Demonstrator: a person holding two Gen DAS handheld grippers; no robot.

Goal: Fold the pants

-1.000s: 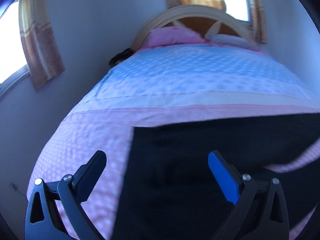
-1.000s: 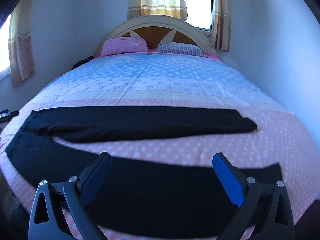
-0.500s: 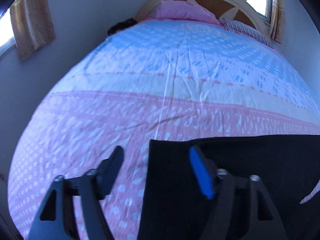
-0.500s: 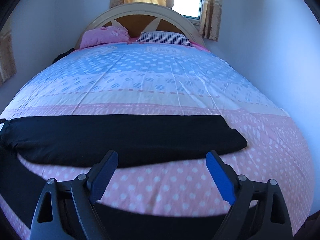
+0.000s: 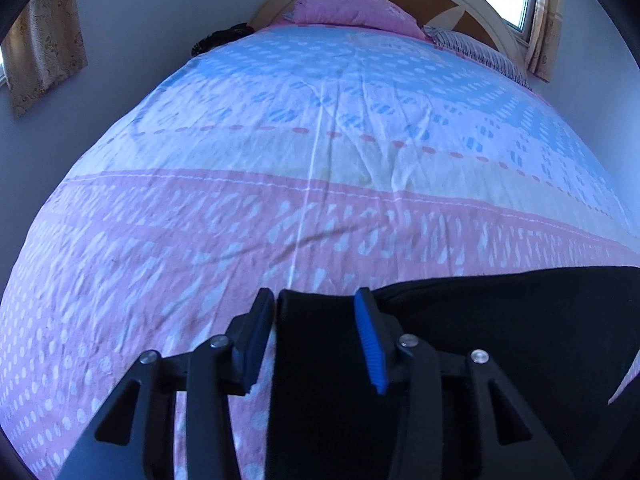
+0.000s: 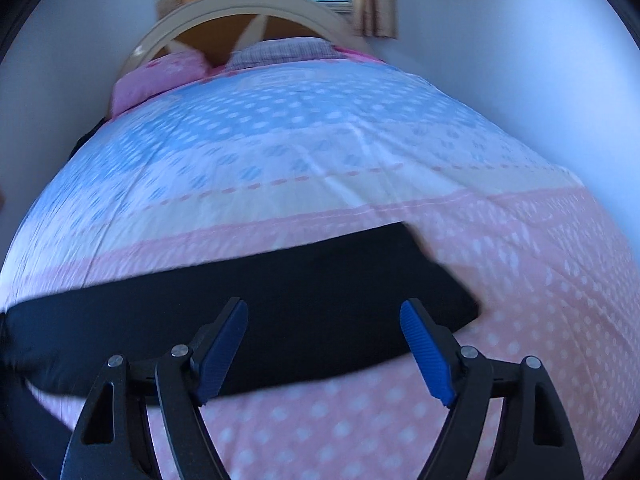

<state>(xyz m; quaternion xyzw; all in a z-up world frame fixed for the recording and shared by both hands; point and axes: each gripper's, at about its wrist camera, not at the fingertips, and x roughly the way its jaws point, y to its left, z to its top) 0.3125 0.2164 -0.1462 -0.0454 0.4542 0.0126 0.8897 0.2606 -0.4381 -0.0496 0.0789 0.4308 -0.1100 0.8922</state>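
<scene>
Black pants (image 5: pixel 500 340) lie flat on the bed; their left corner sits between the fingers of my left gripper (image 5: pixel 316 328). That gripper is low over the sheet and partly closed, with a clear gap still between its jaws and the cloth filling that gap. In the right wrist view one long black leg of the pants (image 6: pixel 300 292) stretches across the pink part of the sheet and ends at the right. My right gripper (image 6: pixel 324 348) hovers wide open just over the near edge of this leg, with nothing held.
The bed (image 5: pixel 280 200) has a pink, cream and blue dotted sheet. A pink pillow (image 5: pixel 352 12) and a striped pillow (image 6: pixel 280 52) lie at the arched headboard (image 6: pixel 248 16). A dark object (image 5: pixel 220 38) sits by the bed's far left corner. Walls and curtained windows surround the bed.
My left gripper came down onto the pants' left corner and its fingers narrowed around it. My right gripper moved forward past the near leg to the far leg, staying open.
</scene>
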